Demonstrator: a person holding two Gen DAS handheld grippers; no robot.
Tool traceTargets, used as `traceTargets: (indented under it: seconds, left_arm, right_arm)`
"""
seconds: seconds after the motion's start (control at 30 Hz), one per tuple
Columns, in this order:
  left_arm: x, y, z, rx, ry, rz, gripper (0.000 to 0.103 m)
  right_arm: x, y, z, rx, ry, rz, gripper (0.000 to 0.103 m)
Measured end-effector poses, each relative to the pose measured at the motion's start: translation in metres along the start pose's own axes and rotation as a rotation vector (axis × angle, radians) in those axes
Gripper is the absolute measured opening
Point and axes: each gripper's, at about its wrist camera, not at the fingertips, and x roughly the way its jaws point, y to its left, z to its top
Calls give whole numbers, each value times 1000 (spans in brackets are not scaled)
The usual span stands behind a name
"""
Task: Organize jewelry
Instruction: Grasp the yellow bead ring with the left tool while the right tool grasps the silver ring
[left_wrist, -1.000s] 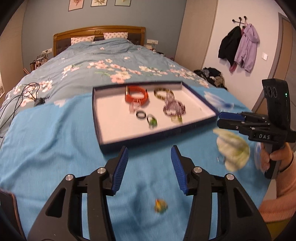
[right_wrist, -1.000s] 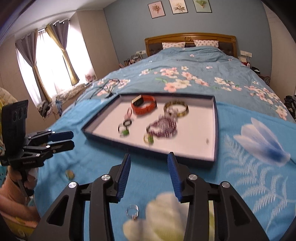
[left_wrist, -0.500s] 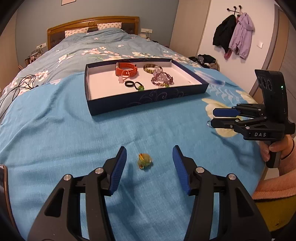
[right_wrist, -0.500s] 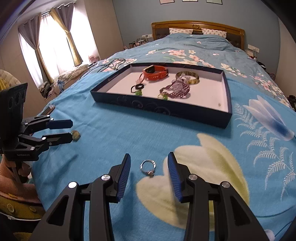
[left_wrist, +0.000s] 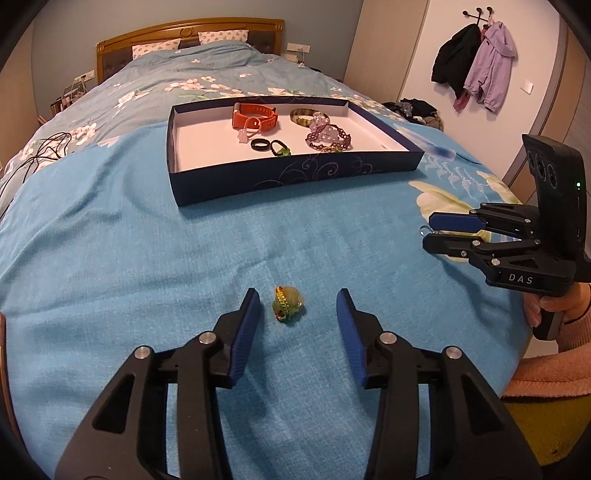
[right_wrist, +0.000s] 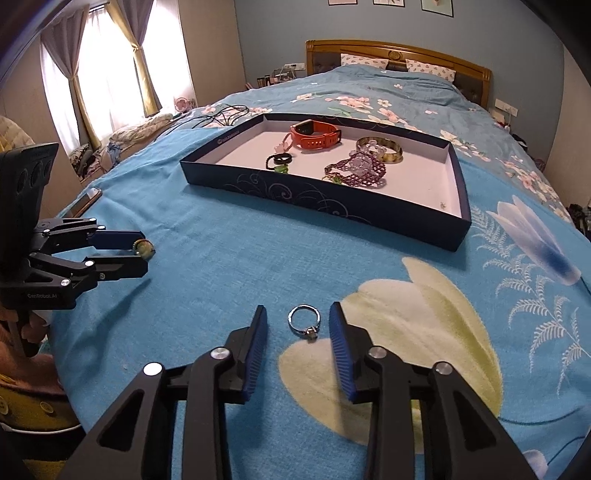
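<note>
A dark blue tray (left_wrist: 295, 175) with a white floor lies on the blue bedspread and holds an orange watch band (left_wrist: 255, 115), a bangle, black rings and purple beads (left_wrist: 328, 136). A green and gold pendant (left_wrist: 287, 304) lies on the spread between the open fingers of my left gripper (left_wrist: 298, 308). A silver ring (right_wrist: 304, 322) lies between the open fingers of my right gripper (right_wrist: 297, 325). The tray also shows in the right wrist view (right_wrist: 325, 206). Each gripper is low over the spread and shows in the other's view, the left (right_wrist: 142, 256) and the right (left_wrist: 430, 230).
The bed runs back to a wooden headboard (left_wrist: 188, 35). Black cables (left_wrist: 40, 155) lie at the bed's left side. Coats (left_wrist: 476, 70) hang on the right wall. Curtained windows (right_wrist: 110, 70) are on the far side. The bed's near edge is close under both hands.
Both grippers have dropped down and come in toward the spread. The pendant now sits between the left fingers and the ring between the right fingers. Both stay open.
</note>
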Motion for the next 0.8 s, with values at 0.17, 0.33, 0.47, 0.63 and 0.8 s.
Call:
traceTargets:
  seconds: [0.17,0.33,0.47,0.63,0.8]
  left_arm:
    - [1,1,1,0,4,20,33]
    - [3,1,2,0,1,35,23]
    - [3,1,3,-5,0,37,18]
    - [3,1,4,-9,-7,35,17]
    - [4,-1,5,-6,-10,28,17]
  right_arm:
    - [0,0,-1,-11,-1,-11,19]
    - [-1,-1,-1,-11,-2,-5,15]
    - [-1,-2,0,-3,-5,0,15]
    - [-2,-4,0,13,-12,16,15]
    - [-5,-7,0,35,-30,29,15]
